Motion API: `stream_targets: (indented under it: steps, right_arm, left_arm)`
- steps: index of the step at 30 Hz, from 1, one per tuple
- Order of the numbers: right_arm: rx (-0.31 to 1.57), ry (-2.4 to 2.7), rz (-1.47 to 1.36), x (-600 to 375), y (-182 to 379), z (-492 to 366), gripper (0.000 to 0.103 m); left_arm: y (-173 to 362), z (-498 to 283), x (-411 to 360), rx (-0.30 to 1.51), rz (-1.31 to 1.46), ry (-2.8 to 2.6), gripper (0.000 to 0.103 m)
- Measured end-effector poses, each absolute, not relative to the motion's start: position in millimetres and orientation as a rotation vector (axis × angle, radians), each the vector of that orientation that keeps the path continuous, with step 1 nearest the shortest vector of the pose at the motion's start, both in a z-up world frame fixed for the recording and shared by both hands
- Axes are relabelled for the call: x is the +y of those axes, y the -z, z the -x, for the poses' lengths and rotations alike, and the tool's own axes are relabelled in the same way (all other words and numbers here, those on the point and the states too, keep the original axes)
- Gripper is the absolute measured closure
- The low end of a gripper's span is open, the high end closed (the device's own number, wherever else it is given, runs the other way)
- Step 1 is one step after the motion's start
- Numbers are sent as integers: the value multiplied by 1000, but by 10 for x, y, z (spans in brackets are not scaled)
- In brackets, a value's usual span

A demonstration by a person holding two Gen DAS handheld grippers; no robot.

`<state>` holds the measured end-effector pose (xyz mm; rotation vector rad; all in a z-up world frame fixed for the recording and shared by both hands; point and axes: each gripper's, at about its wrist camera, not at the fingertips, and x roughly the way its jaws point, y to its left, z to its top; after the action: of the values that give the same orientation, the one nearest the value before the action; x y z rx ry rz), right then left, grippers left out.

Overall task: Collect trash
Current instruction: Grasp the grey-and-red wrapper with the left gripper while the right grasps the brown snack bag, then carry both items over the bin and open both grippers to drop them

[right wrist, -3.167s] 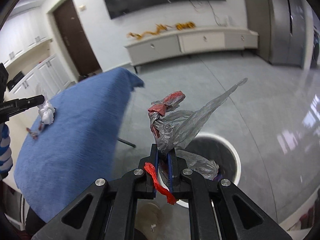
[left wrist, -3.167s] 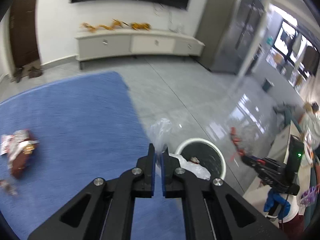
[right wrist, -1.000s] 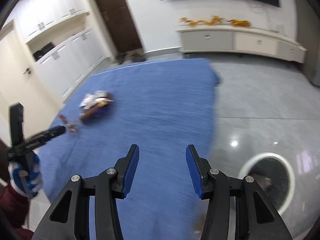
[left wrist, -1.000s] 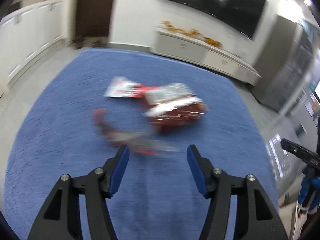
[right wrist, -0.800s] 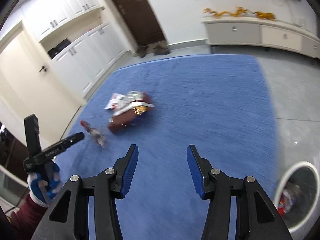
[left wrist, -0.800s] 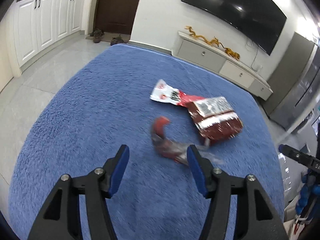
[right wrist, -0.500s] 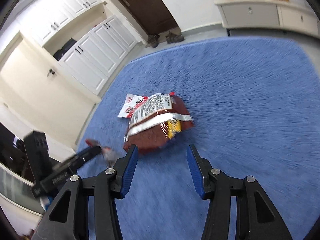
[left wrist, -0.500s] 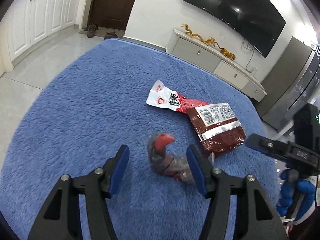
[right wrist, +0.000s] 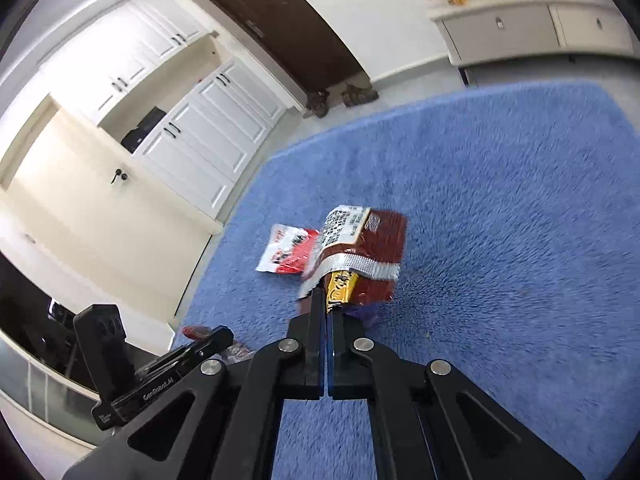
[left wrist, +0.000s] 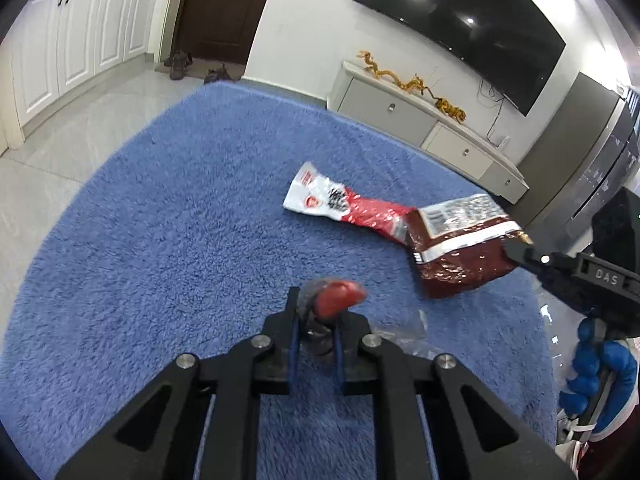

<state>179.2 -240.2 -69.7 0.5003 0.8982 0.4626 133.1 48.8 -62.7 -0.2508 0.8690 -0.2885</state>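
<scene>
On the blue fluffy cover (left wrist: pixel 160 240) lies a knotted grey plastic scrap with a red end (left wrist: pixel 334 300). My left gripper (left wrist: pixel 316 320) is closing its jaws, with the scrap between the pads and touching both. A dark red snack bag (right wrist: pixel 372 248) lies further on, also seen as the snack bag (left wrist: pixel 460 252) in the left wrist view. My right gripper (right wrist: pixel 325 308) is shut on its silver-seamed near edge. A red and white wrapper (left wrist: pixel 336 208) lies flat beside the bag, partly tucked under it. The right gripper (left wrist: pixel 560 272) enters from the right, held by a blue-gloved hand (left wrist: pixel 592 368).
Grey tiled floor (left wrist: pixel 60 128) surrounds the blue cover. A low white console (left wrist: pixel 420 120) stands under a wall screen, with a dark door (left wrist: pixel 224 12), white cabinets (right wrist: pixel 192 120) and shoes (right wrist: pixel 340 100) beyond. The left gripper (right wrist: pixel 180 360) shows at the lower left of the right wrist view.
Both grippers went from wide open to closed. The left one closed around the knotted scrap. The right one swung across the blue cover to the snack bag and gripped its edge.
</scene>
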Motion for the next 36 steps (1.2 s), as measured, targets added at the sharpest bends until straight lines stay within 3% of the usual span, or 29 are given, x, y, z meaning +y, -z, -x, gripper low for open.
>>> stream_targets:
  steps: [10, 20, 27, 36]
  right_arm:
    - [722, -393, -420, -2916, -83, -994, 103]
    - [645, -195, -391, -4003, -288, -101, 103]
    - [686, 18, -357, -4944, -10, 457, 103]
    - [794, 237, -420, -5975, 816, 810, 102]
  left_arm:
    - [6, -932, 282, 767, 186, 318, 91]
    - [-273, -838, -705, 771, 98, 463, 91]
    - [-114, -776, -2075, 850, -20, 629, 91]
    - [347, -630, -3853, 967, -156, 802, 91]
